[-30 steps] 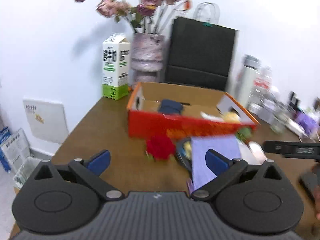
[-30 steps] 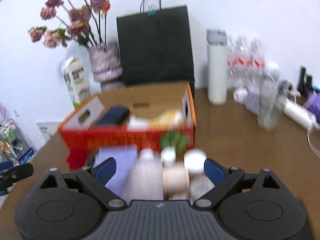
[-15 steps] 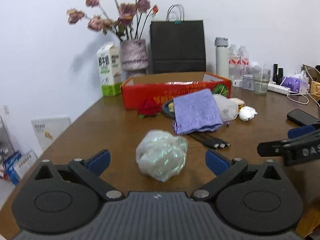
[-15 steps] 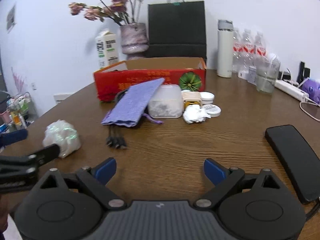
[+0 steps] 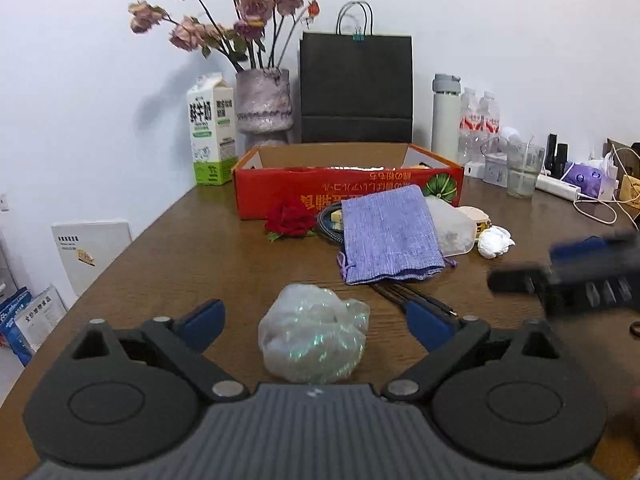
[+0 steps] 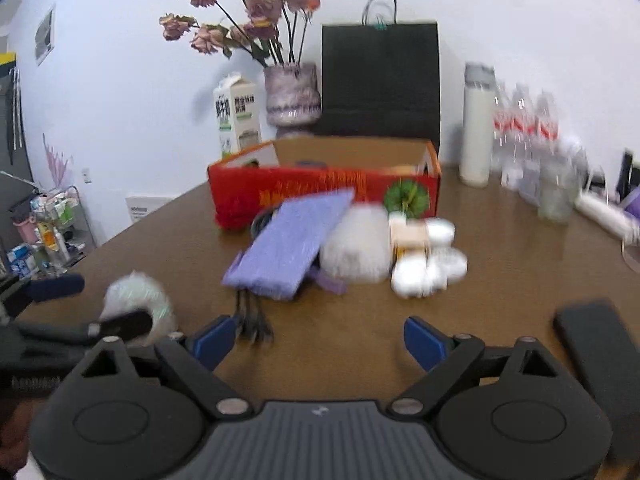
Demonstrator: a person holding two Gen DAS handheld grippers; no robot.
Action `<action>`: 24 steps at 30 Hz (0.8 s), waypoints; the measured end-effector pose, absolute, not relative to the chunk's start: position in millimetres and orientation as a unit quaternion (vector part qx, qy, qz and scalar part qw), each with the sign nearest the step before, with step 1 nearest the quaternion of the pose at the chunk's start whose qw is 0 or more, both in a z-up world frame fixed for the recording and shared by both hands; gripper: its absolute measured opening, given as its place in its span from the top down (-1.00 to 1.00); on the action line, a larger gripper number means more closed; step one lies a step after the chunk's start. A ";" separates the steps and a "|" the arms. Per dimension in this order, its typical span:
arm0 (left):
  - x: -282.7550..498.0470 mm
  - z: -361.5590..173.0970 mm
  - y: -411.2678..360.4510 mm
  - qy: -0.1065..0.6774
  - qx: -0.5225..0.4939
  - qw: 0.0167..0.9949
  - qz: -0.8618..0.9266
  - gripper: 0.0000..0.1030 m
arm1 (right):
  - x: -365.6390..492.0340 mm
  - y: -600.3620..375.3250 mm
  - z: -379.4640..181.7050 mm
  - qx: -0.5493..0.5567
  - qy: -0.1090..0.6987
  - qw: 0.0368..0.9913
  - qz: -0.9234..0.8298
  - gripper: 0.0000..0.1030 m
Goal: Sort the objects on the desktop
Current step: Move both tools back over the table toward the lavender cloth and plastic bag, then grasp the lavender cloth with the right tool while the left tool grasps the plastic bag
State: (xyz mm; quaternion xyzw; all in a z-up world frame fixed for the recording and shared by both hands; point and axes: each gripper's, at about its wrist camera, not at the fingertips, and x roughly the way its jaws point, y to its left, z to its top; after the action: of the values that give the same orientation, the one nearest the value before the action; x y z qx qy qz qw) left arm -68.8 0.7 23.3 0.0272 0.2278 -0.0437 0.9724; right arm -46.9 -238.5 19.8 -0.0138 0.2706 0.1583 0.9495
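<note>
Left hand-held gripper (image 5: pixel 314 322): sitting low in the left wrist view, jaws spread wide and just now narrowing slightly; blue pads standing clear on either side of the crumpled plastic bag (image 5: pixel 313 339), not pressing it.
Right hand-held gripper (image 6: pixel 318 338): jaws spread and just now narrowing slightly, framing only bare wood at the bottom of the right wrist view; nothing lying between them.
Crumpled plastic bag: resting on the surface (image 5: pixel 208 264), lower centre of the left wrist view.
Purple cloth pouch (image 5: pixel 390 238): lying at frame centre, partly covering black cables (image 5: pixel 416 300).
Red cardboard box (image 5: pixel 348 194): standing open behind the pouch.
Red rose (image 5: pixel 290 220): lying just in front of the box, left of the pouch.
Crumpled white paper (image 5: pixel 495 241): sitting right of centre.
Black phone (image 6: pixel 600 364): lying flat at the lower right of the right wrist view.
</note>
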 end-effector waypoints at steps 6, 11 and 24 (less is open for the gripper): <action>-49.7 16.1 6.9 0.261 -0.003 0.963 -0.063 -0.32 | 18.4 -217.8 30.4 -0.022 0.256 0.951 0.171 -0.61; -48.2 10.6 9.5 0.267 -0.003 0.961 -0.074 0.10 | 71.6 -192.8 22.4 -0.063 0.273 0.946 0.164 -0.39; -14.0 61.5 36.0 0.206 -0.068 0.973 -0.077 0.19 | 81.9 -156.9 10.2 -0.152 0.242 0.937 0.199 0.99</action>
State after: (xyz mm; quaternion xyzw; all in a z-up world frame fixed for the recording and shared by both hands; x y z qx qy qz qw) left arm -14.0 36.0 61.5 -0.0681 0.2057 -0.0768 0.9732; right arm 81.9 -156.9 10.2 -0.1525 0.2420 0.1993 0.9373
